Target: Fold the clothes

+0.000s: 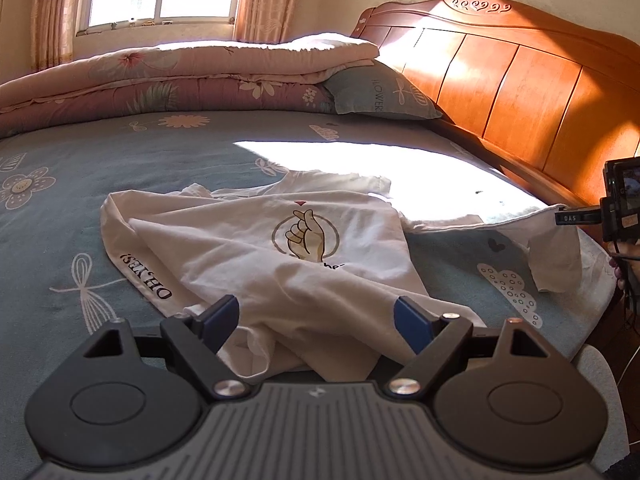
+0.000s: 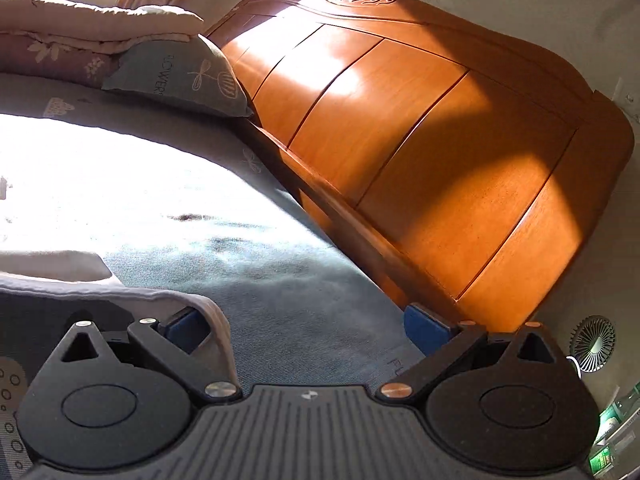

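A white T-shirt (image 1: 256,248) is lying crumpled on the blue patterned bed sheet (image 1: 60,240), its printed hand emblem facing up and its near folds bunching just ahead of the left tongs (image 1: 316,320). Those tongs are standing wide apart over the shirt's near edge, their blue pads pressing on nothing. One long part of the shirt is stretching to the right across the sheet toward the right tongs (image 2: 308,326). In the right wrist view the right tongs are also gaping apart; a hem of pale cloth (image 2: 208,312) is lying against the left pad, but nothing is being pinched between the two. A person's hand (image 1: 622,264) is showing at the right edge of the left wrist view, holding that device. Beyond the shirt, a bright sun patch is washing out the middle of the bed. A folded floral quilt (image 1: 180,76) and a blue pillow (image 1: 380,92) are sitting along the far side, against the wooden headboard (image 1: 520,80). A small fan (image 2: 592,344) is standing beside the headboard.
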The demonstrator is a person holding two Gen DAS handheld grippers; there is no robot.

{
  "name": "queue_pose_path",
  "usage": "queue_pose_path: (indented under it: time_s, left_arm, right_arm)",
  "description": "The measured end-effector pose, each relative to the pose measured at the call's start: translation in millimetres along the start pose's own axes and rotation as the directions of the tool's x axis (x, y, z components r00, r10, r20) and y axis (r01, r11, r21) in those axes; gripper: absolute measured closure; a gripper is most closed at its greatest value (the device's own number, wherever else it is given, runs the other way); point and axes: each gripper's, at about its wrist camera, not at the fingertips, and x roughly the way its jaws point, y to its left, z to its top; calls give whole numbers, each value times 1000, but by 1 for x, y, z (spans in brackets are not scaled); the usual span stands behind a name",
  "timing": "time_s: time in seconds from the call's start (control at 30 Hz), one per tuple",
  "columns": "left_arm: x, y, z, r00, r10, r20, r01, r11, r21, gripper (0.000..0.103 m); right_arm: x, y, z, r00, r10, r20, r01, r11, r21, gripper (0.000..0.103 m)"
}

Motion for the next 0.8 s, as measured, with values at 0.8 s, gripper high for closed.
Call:
queue_pose_path:
  time_s: [0.8]
  left_arm:
    - [-6,-4,-2,1000,-25,-6,25,1000,-6,17]
  right_arm:
    - [-48,53,-62,607,791,-81,-741,599,304,0]
